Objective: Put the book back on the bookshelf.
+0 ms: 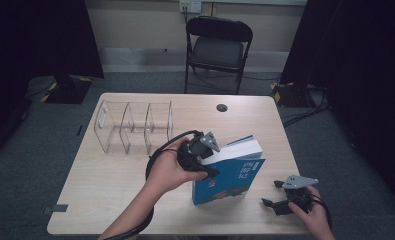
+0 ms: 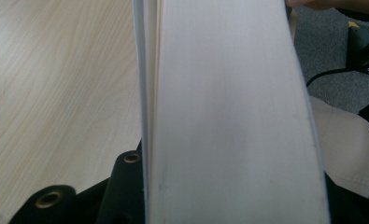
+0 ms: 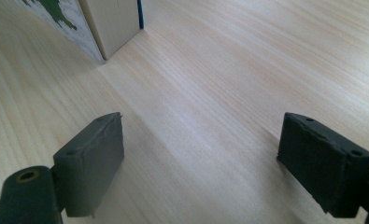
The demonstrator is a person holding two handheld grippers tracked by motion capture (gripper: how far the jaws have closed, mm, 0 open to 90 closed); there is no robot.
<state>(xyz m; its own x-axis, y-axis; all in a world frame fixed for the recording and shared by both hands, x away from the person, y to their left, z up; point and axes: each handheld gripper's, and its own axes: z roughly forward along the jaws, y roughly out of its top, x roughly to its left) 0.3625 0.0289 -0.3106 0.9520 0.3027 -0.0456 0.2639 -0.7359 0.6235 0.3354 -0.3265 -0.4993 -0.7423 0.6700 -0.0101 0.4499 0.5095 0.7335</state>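
A thick book with a blue cover (image 1: 235, 177) stands tilted on its lower edge in the middle of the table. My left gripper (image 1: 211, 159) is shut on its left end, one jaw on each cover. In the left gripper view the white page edges of the book (image 2: 229, 116) run up between the jaws. My right gripper (image 1: 271, 194) rests low near the table's front right corner, to the right of the book and apart from it. Its jaws stand open over bare wood (image 3: 201, 140), and a corner of the book (image 3: 112, 23) shows at top left.
A clear acrylic divider rack (image 1: 135, 127) stands at the table's back left. A small black disc (image 1: 221, 107) lies near the far edge. A black folding chair (image 1: 217, 47) stands behind the wooden table (image 1: 110, 190). Cables lie on the floor at right.
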